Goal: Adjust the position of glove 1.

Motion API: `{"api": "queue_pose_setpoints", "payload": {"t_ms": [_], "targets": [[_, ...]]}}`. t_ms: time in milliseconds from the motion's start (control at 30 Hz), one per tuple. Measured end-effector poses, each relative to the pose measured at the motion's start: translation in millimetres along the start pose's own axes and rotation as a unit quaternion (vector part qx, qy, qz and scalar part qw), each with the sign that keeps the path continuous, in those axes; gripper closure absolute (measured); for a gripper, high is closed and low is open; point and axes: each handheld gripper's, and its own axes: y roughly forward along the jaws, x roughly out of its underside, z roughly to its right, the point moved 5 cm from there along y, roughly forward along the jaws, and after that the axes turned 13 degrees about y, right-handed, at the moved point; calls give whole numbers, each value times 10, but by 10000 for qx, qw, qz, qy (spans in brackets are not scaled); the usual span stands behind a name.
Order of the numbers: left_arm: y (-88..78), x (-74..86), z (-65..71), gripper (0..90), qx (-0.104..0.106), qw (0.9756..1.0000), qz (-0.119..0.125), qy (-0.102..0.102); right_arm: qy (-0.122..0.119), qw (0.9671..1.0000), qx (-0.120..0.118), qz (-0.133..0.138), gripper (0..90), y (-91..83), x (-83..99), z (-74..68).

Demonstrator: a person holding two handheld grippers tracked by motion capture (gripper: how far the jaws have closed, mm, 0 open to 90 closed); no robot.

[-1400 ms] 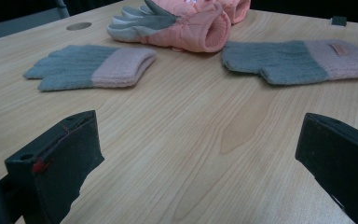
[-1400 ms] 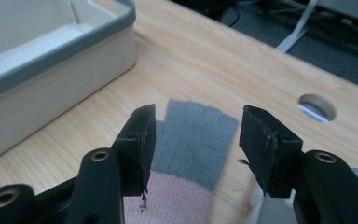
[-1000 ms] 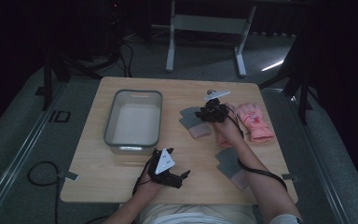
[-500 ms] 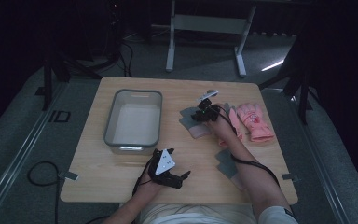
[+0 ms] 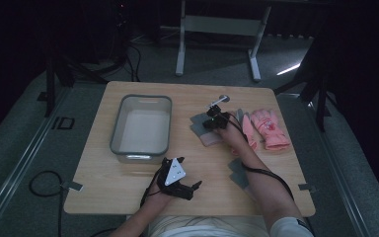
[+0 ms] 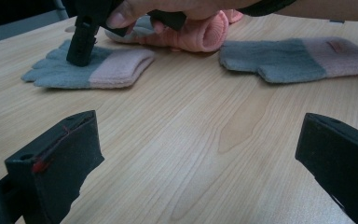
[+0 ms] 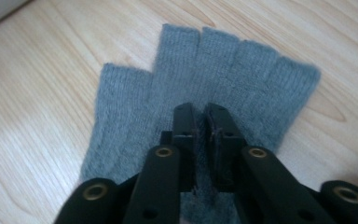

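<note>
Now | my right gripper (image 7: pixel 199 121), jaws just closing, pinches the grey fingerless knit glove (image 7: pixel 223 70) | lift gently, keeping fabric caught | left gripper (image 6: pixel 191 154) gapes idle.

Bin (image 5: pixel 140 123) left of glove (image 5: pixel 205 129), second glove (image 5: pixel 238 172) nearer.

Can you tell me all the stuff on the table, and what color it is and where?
grey glove with pink cuff: 1, middle of the table, right gripper pinching it
second grey glove with pink cuff: 1, near edge, beside the right forearm
pink gloves: 2, right side of the table
tub: 1, grey rim, left of middle
table: 1, light wood
left gripper: 1, black, near edge, jaws wide open
right gripper: 1, black, jaws just closing on the middle glove
</note>
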Motion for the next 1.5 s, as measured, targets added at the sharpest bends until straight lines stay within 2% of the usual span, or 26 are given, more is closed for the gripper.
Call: {"api": "queue_pose_setpoints", "payload": {"t_ms": [67,133,200,367,433,567,733,900,1000,1133,1300,1367,1400,1500], "targets": [[0,1,-6,0,10,10000,3,-30,205,9997,84,-46,855,-19,-1,-42],[-5,5,-21,0,1,10000,33,-92,249,9994,227,12,858,-102,6,-106],[-4,6,-25,0,-17,9999,25,-99,537,9982,141,209,858,-267,5,-167],[0,3,-12,0,-31,10000,-3,-43,1044,9915,-2,780,858,-822,101,-416],[1,3,-13,0,-40,10000,-1,-33,1217,9875,-33,998,858,-998,182,-526],[1,2,-8,0,-53,10000,-17,-9,1411,9821,13,1245,859,-1181,380,-704],[0,3,-10,0,-71,10000,-18,-27,1714,9767,-11,1292,858,-1192,669,-844],[-1,2,-6,0,-77,10000,-21,19,1969,9736,68,1157,858,-1054,915,-861],[-2,3,-8,0,-79,10000,-25,2,2142,9722,83,943,857,-929,1014,-867],[-2,4,-13,0,-76,10000,-20,-29,2190,9722,142,818,856,-812,1063,-922],[-3,3,-6,0,-76,10000,-18,7,2227,9725,311,600,831,-632,1155,-902],[-3,4,-8,0,-78,10000,-20,-7,2266,9714,306,644,817,-606,1170,-896],[-3,4,-10,0,-81,10000,-15,-15,2222,9724,344,630,808,-605,1164,-902],[-2,4,-9,0,-77,10000,-15,-13,2207,9723,386,669,793,-594,1157,-905]]}}
